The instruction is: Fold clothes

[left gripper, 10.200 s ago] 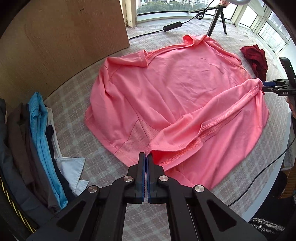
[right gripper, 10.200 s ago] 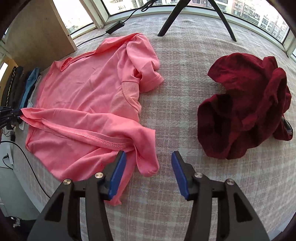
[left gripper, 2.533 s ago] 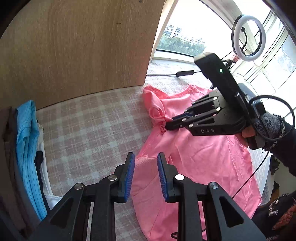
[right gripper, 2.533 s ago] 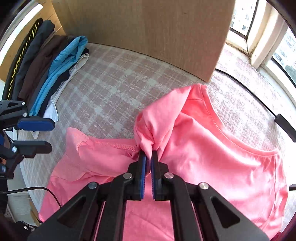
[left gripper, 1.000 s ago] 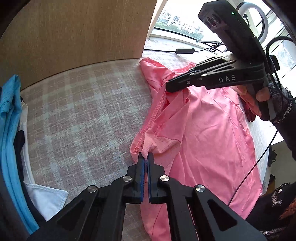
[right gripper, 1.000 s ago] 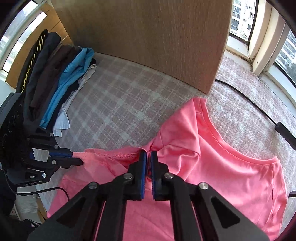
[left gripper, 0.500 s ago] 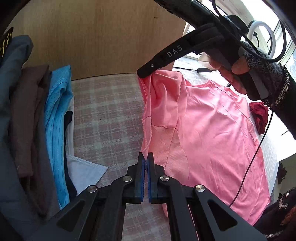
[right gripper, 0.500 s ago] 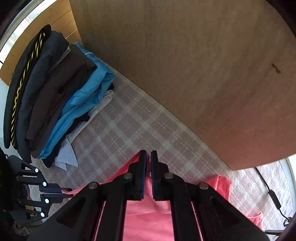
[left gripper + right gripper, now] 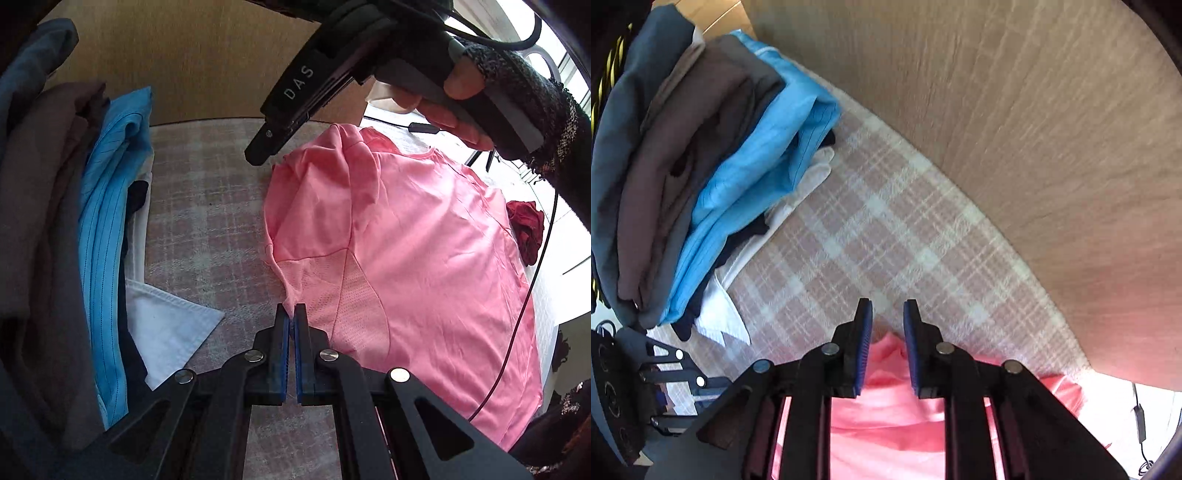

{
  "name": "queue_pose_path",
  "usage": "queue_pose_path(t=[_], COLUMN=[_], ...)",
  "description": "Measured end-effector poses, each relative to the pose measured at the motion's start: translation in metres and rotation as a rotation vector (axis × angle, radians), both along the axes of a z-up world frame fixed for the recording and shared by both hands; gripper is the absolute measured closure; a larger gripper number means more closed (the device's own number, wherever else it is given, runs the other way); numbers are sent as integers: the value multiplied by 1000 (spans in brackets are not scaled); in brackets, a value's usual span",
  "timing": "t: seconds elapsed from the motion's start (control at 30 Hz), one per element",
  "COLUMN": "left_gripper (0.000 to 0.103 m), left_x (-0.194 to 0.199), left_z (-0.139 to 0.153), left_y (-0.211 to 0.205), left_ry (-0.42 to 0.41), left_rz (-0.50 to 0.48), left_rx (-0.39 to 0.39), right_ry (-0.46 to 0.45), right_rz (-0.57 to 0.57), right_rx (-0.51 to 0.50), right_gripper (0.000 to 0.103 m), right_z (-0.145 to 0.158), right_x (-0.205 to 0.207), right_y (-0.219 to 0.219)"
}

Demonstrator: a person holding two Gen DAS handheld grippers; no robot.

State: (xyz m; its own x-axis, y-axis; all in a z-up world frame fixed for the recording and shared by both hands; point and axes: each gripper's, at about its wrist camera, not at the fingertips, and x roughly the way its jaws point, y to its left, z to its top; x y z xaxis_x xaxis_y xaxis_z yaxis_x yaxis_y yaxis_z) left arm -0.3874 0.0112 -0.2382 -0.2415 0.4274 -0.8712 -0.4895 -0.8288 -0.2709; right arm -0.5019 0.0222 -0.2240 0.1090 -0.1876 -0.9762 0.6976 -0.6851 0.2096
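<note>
Thin pink knit T-shirt (image 9: pixel 406 240): light, limp, drapes; best pinched at edges. Left gripper (image 9: pixel 293 314) clenched on side fold; right gripper (image 9: pixel 887 314) released above sleeve.

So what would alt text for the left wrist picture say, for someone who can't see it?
The left gripper is shut on the edge of a pink T-shirt spread on a checked cloth, while the right gripper hovers over the shirt's far corner. Folded clothes are stacked to the left.
</note>
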Motion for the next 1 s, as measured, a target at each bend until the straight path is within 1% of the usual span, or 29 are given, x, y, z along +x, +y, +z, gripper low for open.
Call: queue_pose_path(t=[0.2, 0.3, 0.37, 0.4, 0.43, 0.47, 0.63, 0.77, 0.83, 0.93, 1.0], left_gripper=[101, 101, 101, 101, 101, 101, 101, 101, 101, 100, 97], left_x=[-1, -2, -3, -3, -3, -2, 2, 6, 7, 8, 8], left_z=[-3, -2, -2, -3, -2, -2, 4, 7, 8, 2, -3], left_y=[6, 7, 8, 9, 8, 6, 2, -1, -2, -1, -2], left_ry=[-10, -6, -4, -3, -2, -2, 10, 33, 36, 22, 10], left_rz=[-17, -22, -22, -22, -20, -19, -1, 21, 27, 32, 42], left_rx=[-19, -26, -29, -30, -29, -28, -20, -53, -56, -77, -93], right_ry=[1, -5, 13, 28, 43, 51, 92, 131, 138, 164, 176], right_rz=[59, 83, 91, 96, 101, 99, 88, 80, 100, 127, 156], right_rx=[36, 63, 70, 63, 57, 39, -53, -131, -169, -159, -129], right_gripper=[85, 82, 82, 82, 89, 101, 101, 101, 101, 101, 101], right_z=[-5, -9, -11, -10, -9, -5, 17, 37, 40, 26, 9], right_x=[13, 15, 15, 16, 17, 17, 16, 10, 11, 15, 17], right_y=[-4, -6, -8, -9, -11, -13, -24, -40, -53, -75, -90])
